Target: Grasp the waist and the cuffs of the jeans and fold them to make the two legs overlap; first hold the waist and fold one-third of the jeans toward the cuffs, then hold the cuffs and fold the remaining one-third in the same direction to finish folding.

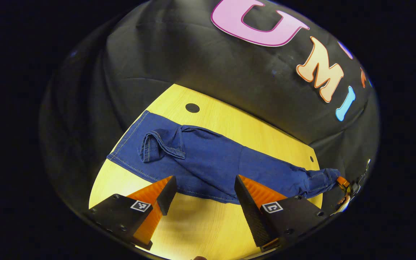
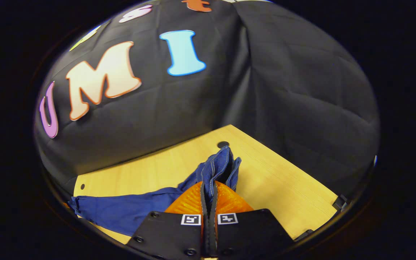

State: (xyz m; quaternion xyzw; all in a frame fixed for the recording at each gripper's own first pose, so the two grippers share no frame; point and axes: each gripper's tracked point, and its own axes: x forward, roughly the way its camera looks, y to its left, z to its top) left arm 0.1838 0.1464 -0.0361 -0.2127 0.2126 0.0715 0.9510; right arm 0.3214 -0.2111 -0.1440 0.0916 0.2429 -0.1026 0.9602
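Pale wooden tabletop [image 1: 258, 133] backed on two sides by draped black cloth wall [image 1: 179, 61]; two dark round holes in the wood, one large [image 1: 192, 108] near the far corner, one small [image 1: 311, 159] toward the right edge. Nothing between tools and garment. Blue jeans [image 1: 211, 162] spread lengthwise across the tabletop, one end lying flat at the left edge, a rumpled fold with stitched hem [image 1: 161, 144] heaped on top there. Left tool [image 1: 205, 187] hovering just in front of the near seam of the jeans, fingers wide apart, gripping nothing, bare wood between them. Far right end of the jeans bunched and lifted, pinched by the right tool [image 1: 342, 181], seen small at the rim of the left gripper view. Right gripper view up close: right tool fingers pressed together on a stitched denim edge, fabric standing up in a bunch above the tips, remainder trailing low to the left over the wood.
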